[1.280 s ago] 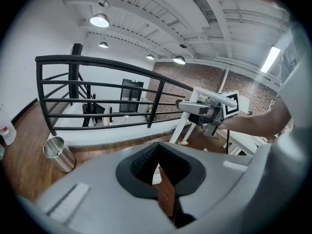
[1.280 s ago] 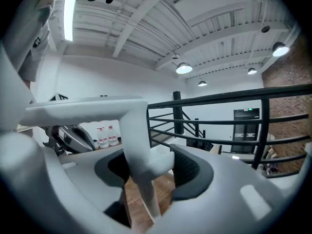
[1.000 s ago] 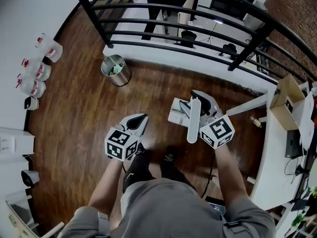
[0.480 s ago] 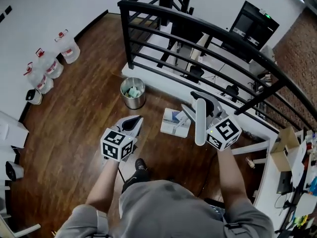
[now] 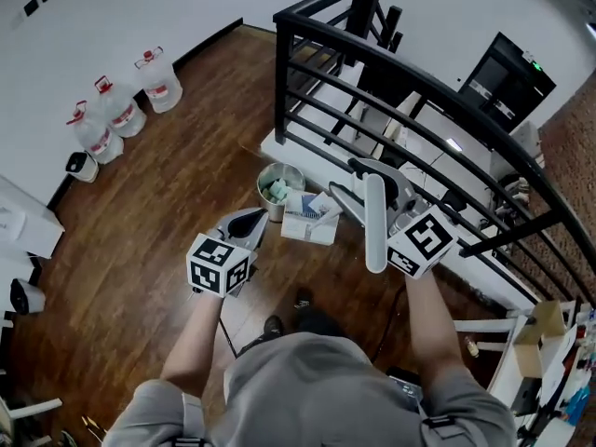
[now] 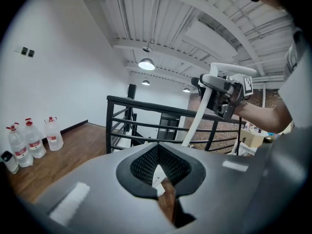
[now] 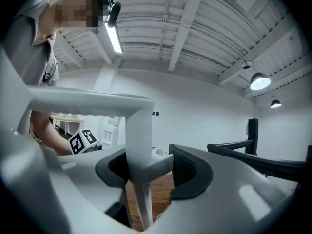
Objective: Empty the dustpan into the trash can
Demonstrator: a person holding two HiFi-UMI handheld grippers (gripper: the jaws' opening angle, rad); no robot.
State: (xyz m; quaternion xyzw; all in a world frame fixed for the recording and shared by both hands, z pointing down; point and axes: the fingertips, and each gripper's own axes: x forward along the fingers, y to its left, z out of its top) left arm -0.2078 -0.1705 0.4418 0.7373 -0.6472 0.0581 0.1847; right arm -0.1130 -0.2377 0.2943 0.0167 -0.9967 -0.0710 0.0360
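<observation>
My right gripper is shut on the long white handle of the dustpan, held about level. The white pan, with some debris in it, hangs just right of the metal trash can and overlaps its rim in the head view. The can holds crumpled rubbish. In the right gripper view the handle is clamped between the pads of the right gripper. My left gripper hangs shut and empty, left of the pan and below the can. The left gripper view shows its jaws together and the handle beyond.
A black metal railing runs behind the can, with a drop and a dark monitor beyond. Three water bottles stand along the white wall at left. White furniture sits at far left. Wooden floor spreads around.
Both grippers have been carried across the floor toward the trash can. The can, once far off to the upper left, now sits right beside the dustpan.
</observation>
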